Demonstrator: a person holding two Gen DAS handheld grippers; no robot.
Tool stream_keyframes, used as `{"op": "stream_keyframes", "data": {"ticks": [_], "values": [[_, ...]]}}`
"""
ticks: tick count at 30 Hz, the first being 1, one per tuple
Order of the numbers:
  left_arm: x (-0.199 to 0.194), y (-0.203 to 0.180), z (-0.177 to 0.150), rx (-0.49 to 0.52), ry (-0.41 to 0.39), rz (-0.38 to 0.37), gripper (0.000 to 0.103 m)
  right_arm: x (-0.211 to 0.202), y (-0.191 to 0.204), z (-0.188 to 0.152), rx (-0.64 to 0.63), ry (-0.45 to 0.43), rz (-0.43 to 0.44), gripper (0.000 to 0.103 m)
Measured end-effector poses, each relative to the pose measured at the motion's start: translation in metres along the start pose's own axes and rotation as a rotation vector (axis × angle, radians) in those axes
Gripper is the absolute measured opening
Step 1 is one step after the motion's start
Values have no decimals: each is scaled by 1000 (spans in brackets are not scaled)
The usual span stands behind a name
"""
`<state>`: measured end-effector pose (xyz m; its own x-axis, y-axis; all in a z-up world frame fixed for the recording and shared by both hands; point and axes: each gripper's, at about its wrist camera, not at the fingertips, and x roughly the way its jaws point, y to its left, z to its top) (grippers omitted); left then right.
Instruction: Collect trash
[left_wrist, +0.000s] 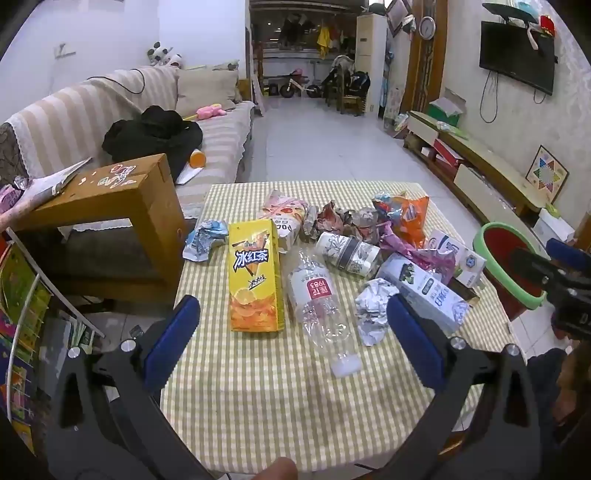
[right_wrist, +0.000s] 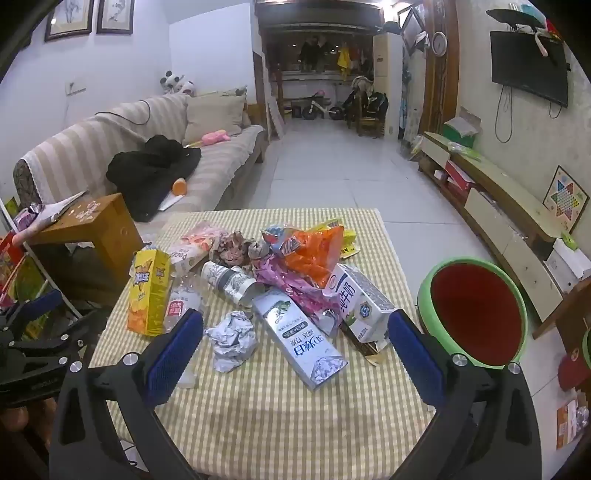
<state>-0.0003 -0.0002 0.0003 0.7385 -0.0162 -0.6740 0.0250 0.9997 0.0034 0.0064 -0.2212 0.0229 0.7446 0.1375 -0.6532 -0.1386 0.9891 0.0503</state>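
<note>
Trash lies heaped on a checked tablecloth (left_wrist: 277, 406) (right_wrist: 295, 413): a yellow iced-tea carton (left_wrist: 255, 273) (right_wrist: 149, 291), a clear plastic bottle (left_wrist: 321, 314) (right_wrist: 183, 302), a crumpled paper ball (left_wrist: 373, 310) (right_wrist: 232, 339), a long white carton (left_wrist: 424, 288) (right_wrist: 299, 339), a milk carton (left_wrist: 458, 254) (right_wrist: 362, 302), a paper cup (left_wrist: 349, 253) (right_wrist: 229, 282) and an orange bag (left_wrist: 410, 214) (right_wrist: 314, 251). My left gripper (left_wrist: 293, 332) hovers open over the near left side, above the bottle. My right gripper (right_wrist: 295, 347) hovers open before the paper ball and white carton. Both hold nothing.
A green bin with a red inside (left_wrist: 513, 258) (right_wrist: 476, 314) stands on the floor right of the table. A wooden stool (left_wrist: 110, 199) (right_wrist: 92, 225) and a striped sofa (right_wrist: 110, 140) are on the left, and a low TV cabinet (right_wrist: 498, 206) runs along the right wall.
</note>
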Motion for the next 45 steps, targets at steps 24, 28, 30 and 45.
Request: {"op": "stream_keyframes", "data": {"ticks": [24,28,30,45], "values": [[-1,1,4,-14,-9,8,99,4,5,-2,-16,30,-17,96],[0,1,4,-14,-8,9,99,4,5,-2,-14,31,-15,96],[-1,1,4,-15,-6,7,99,5,4,-2,-14,31,-16,96],[1,-1,3,-24,4,3,99,6,6,-3,-21,35,0,96]]}}
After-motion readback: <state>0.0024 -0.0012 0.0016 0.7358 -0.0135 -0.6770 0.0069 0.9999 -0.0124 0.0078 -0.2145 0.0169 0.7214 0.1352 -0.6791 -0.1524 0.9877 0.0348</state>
